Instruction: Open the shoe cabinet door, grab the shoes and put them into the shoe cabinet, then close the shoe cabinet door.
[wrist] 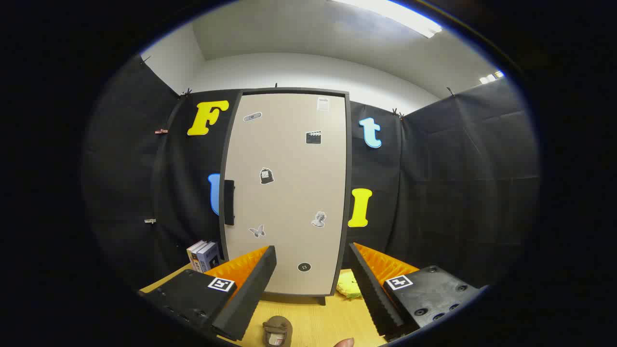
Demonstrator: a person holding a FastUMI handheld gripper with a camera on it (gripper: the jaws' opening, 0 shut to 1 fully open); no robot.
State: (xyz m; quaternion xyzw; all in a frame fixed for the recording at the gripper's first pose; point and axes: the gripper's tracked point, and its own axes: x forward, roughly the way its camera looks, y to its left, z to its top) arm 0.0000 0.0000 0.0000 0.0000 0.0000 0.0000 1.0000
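1. The gripper [312,270] is spread wide, grasping nothing.
2. The shoe cabinet [289,193] stands upright straight ahead, beyond the fingers, its door closed.
3. Its dark handle [229,202] runs vertically on the door's left edge, up and left of the left finger.
4. A shoe [277,331] lies on the tabletop [332,318] between the fingers.

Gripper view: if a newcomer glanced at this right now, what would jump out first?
The tall beige shoe cabinet dominates, standing beyond the open gripper with its door closed, stickers scattered over it and a dark handle at its left edge. On the wooden floor between the fingers lies a small brown shoe, and some books stand left of the cabinet's base.
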